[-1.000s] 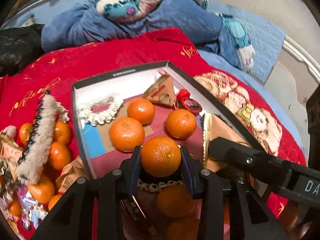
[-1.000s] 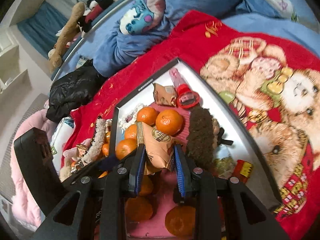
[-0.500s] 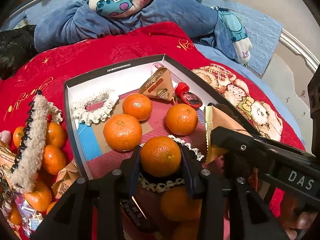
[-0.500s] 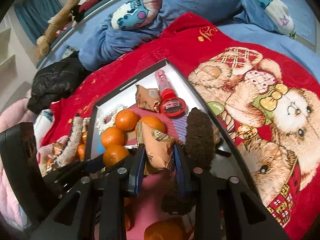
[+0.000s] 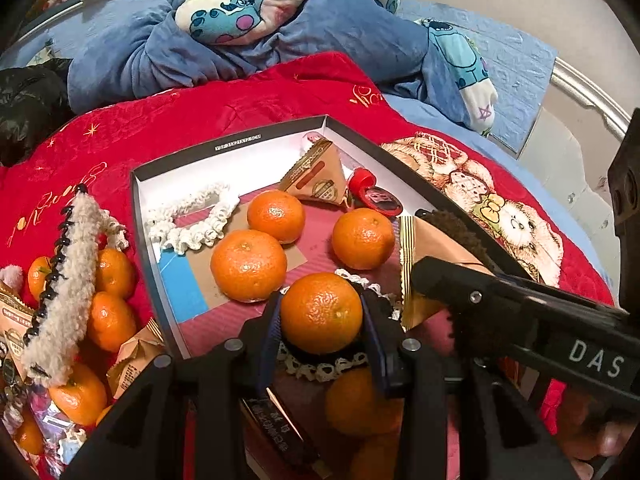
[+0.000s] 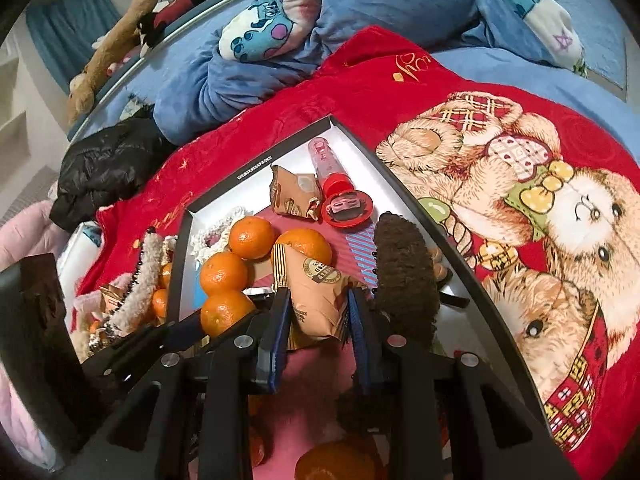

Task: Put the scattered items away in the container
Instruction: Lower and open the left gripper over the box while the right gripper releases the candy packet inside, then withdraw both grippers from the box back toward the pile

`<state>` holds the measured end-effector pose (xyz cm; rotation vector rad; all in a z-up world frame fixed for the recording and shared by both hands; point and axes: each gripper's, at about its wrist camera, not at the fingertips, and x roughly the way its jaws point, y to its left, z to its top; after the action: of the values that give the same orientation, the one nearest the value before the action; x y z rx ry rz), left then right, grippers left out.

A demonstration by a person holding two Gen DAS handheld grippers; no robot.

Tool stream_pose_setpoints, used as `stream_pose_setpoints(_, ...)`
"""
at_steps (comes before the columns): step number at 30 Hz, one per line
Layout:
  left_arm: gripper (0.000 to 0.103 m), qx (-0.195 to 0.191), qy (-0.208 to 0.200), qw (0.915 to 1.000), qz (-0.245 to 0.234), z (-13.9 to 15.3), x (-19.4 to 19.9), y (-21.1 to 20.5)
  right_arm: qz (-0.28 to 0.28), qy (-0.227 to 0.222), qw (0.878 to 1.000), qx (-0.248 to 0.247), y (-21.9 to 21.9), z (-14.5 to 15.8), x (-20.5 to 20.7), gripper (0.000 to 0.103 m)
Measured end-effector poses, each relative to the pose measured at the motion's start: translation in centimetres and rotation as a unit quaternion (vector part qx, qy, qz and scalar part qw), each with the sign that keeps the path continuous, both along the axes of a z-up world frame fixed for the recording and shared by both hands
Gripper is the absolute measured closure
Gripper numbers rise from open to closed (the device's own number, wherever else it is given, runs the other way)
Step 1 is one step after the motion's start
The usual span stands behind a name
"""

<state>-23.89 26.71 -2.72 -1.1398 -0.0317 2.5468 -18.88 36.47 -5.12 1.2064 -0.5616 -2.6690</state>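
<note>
My left gripper [image 5: 321, 314] is shut on a mandarin [image 5: 321, 312] and holds it over the near part of the black-rimmed box [image 5: 236, 145]. My right gripper [image 6: 318, 312] is shut on a tan snack packet [image 6: 316, 296] above the same box [image 6: 256, 168]; that packet also shows in the left wrist view [image 5: 424, 252]. In the box lie several mandarins [image 5: 248, 265], another snack packet [image 5: 316, 174], a red-capped tube [image 6: 334, 184], a white lace scrunchie [image 5: 192, 220] and a brown fuzzy hair clip [image 6: 404, 276].
Left of the box on the red blanket [image 5: 200, 112] lie several loose mandarins [image 5: 110, 320], a beige fuzzy hair clip [image 5: 68, 284] and snack packets [image 5: 132, 356]. Blue bedding and plush toys [image 5: 272, 4] lie behind. A black jacket [image 6: 108, 160] is at far left.
Both grippers have moved forward over the box, still holding the mandarin and the packet. The box's far end looks closer in both views.
</note>
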Motion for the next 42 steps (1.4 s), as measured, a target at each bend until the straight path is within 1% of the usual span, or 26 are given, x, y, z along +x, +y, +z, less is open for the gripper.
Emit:
stream_pose_setpoints(2,0.064,-0.006,0.001,1.0,0.007,0.0,0.0,0.0,-0.004,0.001,1.0,-0.015,0.3,-0.2,0.1,0.075)
stream_pose_setpoints(4,0.064,-0.015,0.004,0.9999,0.004,0.0,0.2,0.2,-0.009,0.001,1.0,-0.027,0.5,-0.2,0.3,0.075)
stream_pose_setpoints(8,0.064,-0.028,0.01,0.9996,0.005,0.0,0.4,0.4,-0.018,0.001,1.0,-0.023,0.2,-0.2,0.5,0.074)
stream_pose_setpoints(12,0.064,-0.022,0.009,0.9997,0.006,0.0,0.4,0.2,-0.019,0.002,1.0,-0.014,-0.2,-0.1,0.6,0.073)
stream_pose_setpoints(15,0.064,-0.007,0.006,0.9999,0.006,0.1,0.3,-0.2,-0.017,0.009,1.0,-0.002,-0.7,0.3,1.1,0.072)
stream_pose_setpoints(17,0.063,0.006,0.005,1.0,0.003,0.3,0.3,-0.3,-0.006,0.018,1.0,-0.002,-1.0,0.7,1.5,0.069)
stream_pose_setpoints(19,0.056,0.001,0.007,1.0,0.001,0.4,0.4,-0.2,-0.003,0.032,0.999,0.004,-1.3,1.2,2.0,0.059)
stream_pose_setpoints(20,0.055,-0.007,0.013,0.9999,0.002,0.6,0.5,-0.2,-0.004,0.039,0.999,0.01,-1.3,1.6,2.2,0.054)
stream_pose_setpoints(21,0.05,-0.012,0.016,0.9998,0.005,0.7,0.6,-0.2,-0.009,0.044,0.999,0.015,-1.3,1.9,2.5,0.042)
stream_pose_setpoints(22,0.039,-0.014,0.019,0.9997,0.006,0.9,0.6,-0.3,-0.013,0.051,0.998,0.017,-1.3,2.2,2.7,0.033)
stream_pose_setpoints(23,0.032,-0.01,0.022,0.9997,0.004,1.1,0.7,-0.4,-0.016,0.06,0.998,0.018,-1.1,2.5,2.9,0.031)
stream_pose_setpoints(24,0.018,-0.002,0.024,0.9997,0.003,1.3,0.8,-0.7,-0.016,0.063,0.998,0.017,-1.1,2.7,3.1,0.028)
stream_pose_setpoints(25,0.011,0.005,0.026,0.9996,0.006,1.4,0.8,-0.9,-0.017,0.064,0.998,0.016,-1.0,2.9,3.2,0.019)
stream_pose_setpoints(26,0.009,0.012,0.027,0.9995,0.009,1.7,0.9,-1.3,-0.017,0.068,0.997,0.016,-1.0,3.1,3.4,0.014)
stream_pose_setpoints(28,0.008,0.015,0.03,0.9993,0.013,2.1,1.0,-1.7,-0.016,0.08,0.996,0.019,-1.1,3.6,3.8,0.001)
stream_pose_setpoints(32,0.006,0.022,0.032,0.9991,0.017,2.9,1.4,-2.9,-0.018,0.093,0.995,0.036,-1.6,4.5,4.2,0.0)
stream_pose_setpoints(33,0.004,0.021,0.035,0.999,0.02,3.3,1.6,-3.4,-0.02,0.094,0.995,0.042,-1.8,4.7,4.2,0.0)
stream_pose_setpoints(34,0.0,0.019,0.037,0.9989,0.024,3.6,1.9,-3.9,-0.023,0.096,0.994,0.047,-2.0,4.8,4.2,0.0)
stream_pose_setpoints(35,0.0,0.014,0.039,0.9987,0.029,4.0,2.1,-4.5,-0.026,0.101,0.993,0.049,-2.1,4.9,4.3,0.0)
stream_pose_setpoints(37,0.0,-0.001,0.048,0.998,0.042,5.0,2.7,-6.2,-0.026,0.107,0.993,0.042,-2.5,5.1,4.3,0.0)
stream_pose_setpoints(39,0.0,-0.015,0.062,0.9964,0.055,6.0,3.1,-8.5,-0.024,0.111,0.993,0.025,-3.3,5.1,4.0,0.0)
stream_pose_setpoints(42,0.0,-0.045,0.077,0.9906,0.103,7.5,3.9,-13.5,-0.025,0.104,0.994,0.002,-5.2,4.9,3.6,0.0)
